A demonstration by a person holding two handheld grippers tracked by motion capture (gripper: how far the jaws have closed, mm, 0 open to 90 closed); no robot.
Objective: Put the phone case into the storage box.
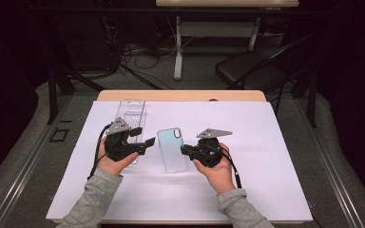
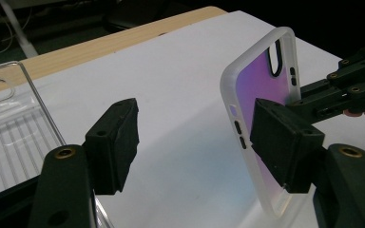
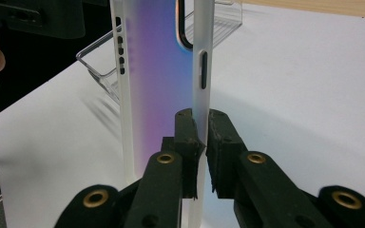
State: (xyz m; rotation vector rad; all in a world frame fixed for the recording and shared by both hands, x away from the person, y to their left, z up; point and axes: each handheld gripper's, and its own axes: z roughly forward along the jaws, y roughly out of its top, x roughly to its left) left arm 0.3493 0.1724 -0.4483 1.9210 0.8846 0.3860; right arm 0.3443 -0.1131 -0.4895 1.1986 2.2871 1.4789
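The right tongs (image 3: 200, 142) pinch the frosted, purple-blue plastic phone case (image 3: 161, 71) by its rim; the left tongs (image 2: 195, 142) stand open beside it. Light, springy, slippery — I'd grip the rims.

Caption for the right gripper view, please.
Right gripper pinches the frosted rim of a phone case, clear tray behind.

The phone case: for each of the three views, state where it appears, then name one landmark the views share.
High view: phone case at table centre, between the grippers.
Left gripper view: phone case right of centre, standing on edge.
Right gripper view: phone case centre, its side rim pinched by the right gripper.
Shared landmark: clear plastic tray.
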